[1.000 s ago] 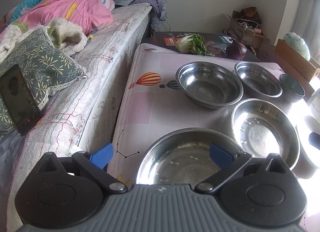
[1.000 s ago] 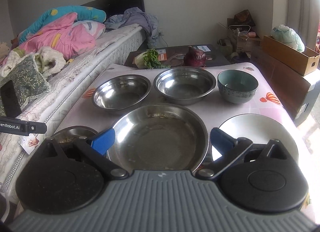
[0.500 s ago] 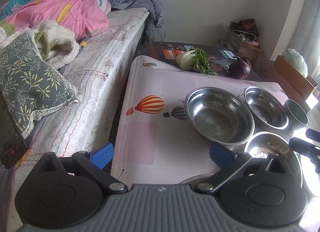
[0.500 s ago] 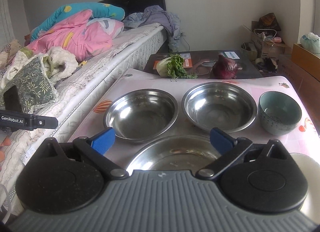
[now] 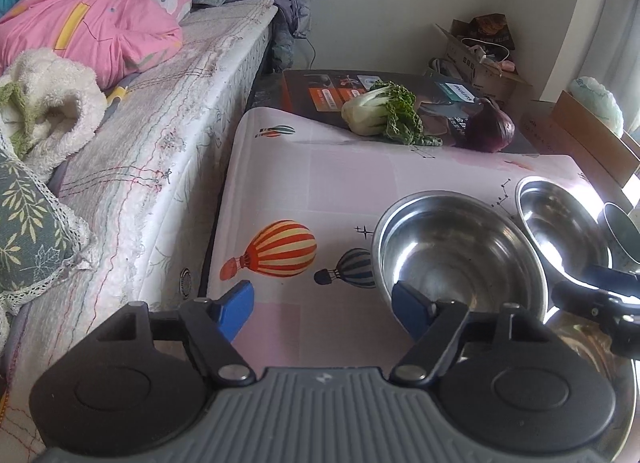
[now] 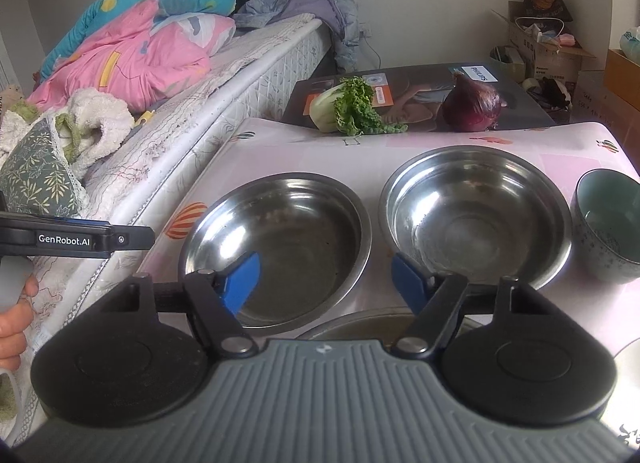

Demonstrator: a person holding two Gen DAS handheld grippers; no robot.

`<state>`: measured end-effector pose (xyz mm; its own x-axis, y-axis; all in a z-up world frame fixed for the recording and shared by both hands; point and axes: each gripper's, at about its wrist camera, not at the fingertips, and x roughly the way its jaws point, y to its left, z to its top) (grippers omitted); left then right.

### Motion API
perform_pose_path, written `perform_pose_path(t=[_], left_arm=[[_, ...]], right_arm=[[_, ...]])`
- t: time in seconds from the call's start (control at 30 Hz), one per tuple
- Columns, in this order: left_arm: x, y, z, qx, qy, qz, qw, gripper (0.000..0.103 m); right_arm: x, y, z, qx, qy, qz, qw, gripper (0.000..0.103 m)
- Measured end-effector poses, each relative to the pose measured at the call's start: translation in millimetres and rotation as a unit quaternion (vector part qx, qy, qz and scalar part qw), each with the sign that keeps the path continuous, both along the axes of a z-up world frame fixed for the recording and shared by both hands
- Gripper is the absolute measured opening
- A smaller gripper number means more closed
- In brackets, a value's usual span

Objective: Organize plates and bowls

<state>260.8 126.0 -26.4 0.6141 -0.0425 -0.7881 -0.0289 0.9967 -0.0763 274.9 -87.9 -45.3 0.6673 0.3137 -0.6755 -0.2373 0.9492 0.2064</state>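
Two steel bowls stand side by side on the pink tablecloth: the left bowl (image 6: 276,243) (image 5: 456,255) and the right bowl (image 6: 476,211) (image 5: 560,231). A teal ceramic bowl (image 6: 610,223) stands at the far right. The rim of a nearer steel bowl (image 6: 360,321) (image 5: 592,347) shows below them. My right gripper (image 6: 324,283) is open and empty, above the left bowl's near rim. My left gripper (image 5: 324,309) is open and empty, above the cloth left of that bowl. The right gripper (image 5: 600,295) also shows at the left wrist view's right edge.
A bok choy (image 6: 344,111) and a red onion (image 6: 472,107) lie on a dark box (image 6: 420,91) behind the table. A bed (image 6: 200,95) with bedding runs along the table's left side. Cardboard boxes (image 6: 544,51) stand at the back right. A white plate edge (image 6: 628,367) shows at right.
Both grippers have moved forward over the table towards the far bowls. The nearest steel bowls have slid out of view below. Both stay open.
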Motion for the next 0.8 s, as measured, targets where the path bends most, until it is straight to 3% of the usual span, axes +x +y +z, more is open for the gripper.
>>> perform_pose_path(t=[0.07, 0.23, 0.37, 0.43, 0.53, 0.8], left_arm=[[11, -5, -8, -0.008, 0.013, -0.011, 0.9998, 0.068], [31, -17, -21, -0.019, 0.041, -0.026, 0.9987, 0.059], [39, -22, -30, -0.03, 0.069, -0.03, 0.9967, 0.03], [40, -22, -33, -0.035, 0.076, -0.028, 0.9961, 0.027], [40, -21, -33, -0.043, 0.081, -0.029, 0.9954, 0.015], [24, 4, -32, -0.074, 0.1, -0.007, 0.9922, 0.015]], right_arm=[[8, -1, -5, -0.001, 0.009, -0.004, 1.0, 0.053], [22, -6, -18, -0.001, 0.032, -0.005, 0.999, 0.042], [31, -9, -26, 0.007, 0.048, -0.006, 0.999, 0.025], [36, -9, -29, 0.012, 0.056, -0.006, 0.998, 0.021], [40, -7, -31, 0.02, 0.062, 0.001, 0.998, 0.017], [35, 11, -24, 0.007, 0.06, 0.04, 0.997, 0.016]])
